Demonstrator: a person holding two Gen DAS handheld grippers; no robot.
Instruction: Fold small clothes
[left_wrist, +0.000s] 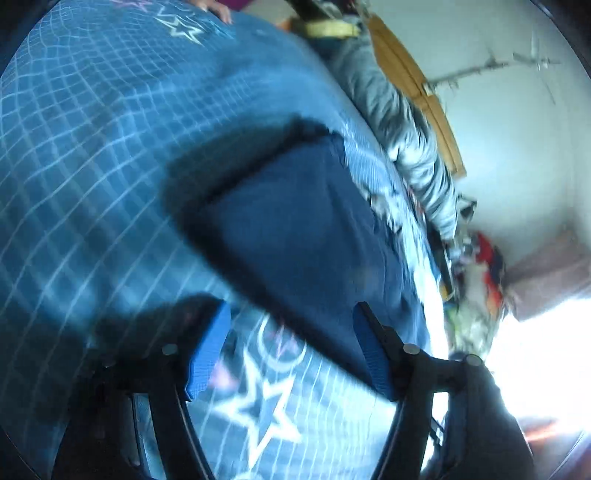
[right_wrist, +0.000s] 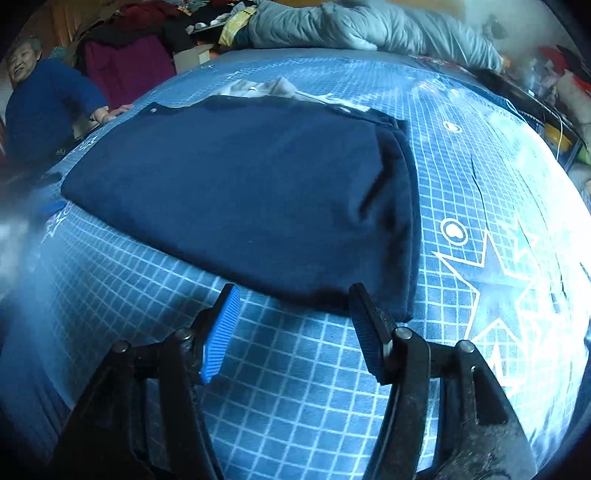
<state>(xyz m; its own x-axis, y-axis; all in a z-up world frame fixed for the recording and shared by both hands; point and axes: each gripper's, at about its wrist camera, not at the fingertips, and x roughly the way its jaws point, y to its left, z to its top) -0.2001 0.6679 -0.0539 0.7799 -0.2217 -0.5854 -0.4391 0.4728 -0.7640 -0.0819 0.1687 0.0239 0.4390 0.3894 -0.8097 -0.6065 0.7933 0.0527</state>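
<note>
A folded navy garment (right_wrist: 240, 184) lies flat on the bed's blue grid-and-star cover (right_wrist: 295, 369), its doubled edges stacked at 3 o'clock. The right gripper (right_wrist: 293, 325) hovers just off its near edge at 6 o'clock, jaws spread and empty. The left gripper (left_wrist: 291, 347) likewise stands released, over a printed star. At 12 o'clock, white cloth (right_wrist: 266, 88) peeks from behind the garment; farther off lies a grey quilt (right_wrist: 362, 26). A person's hand (right_wrist: 110, 112) rests on the cover at 10 o'clock.
</note>
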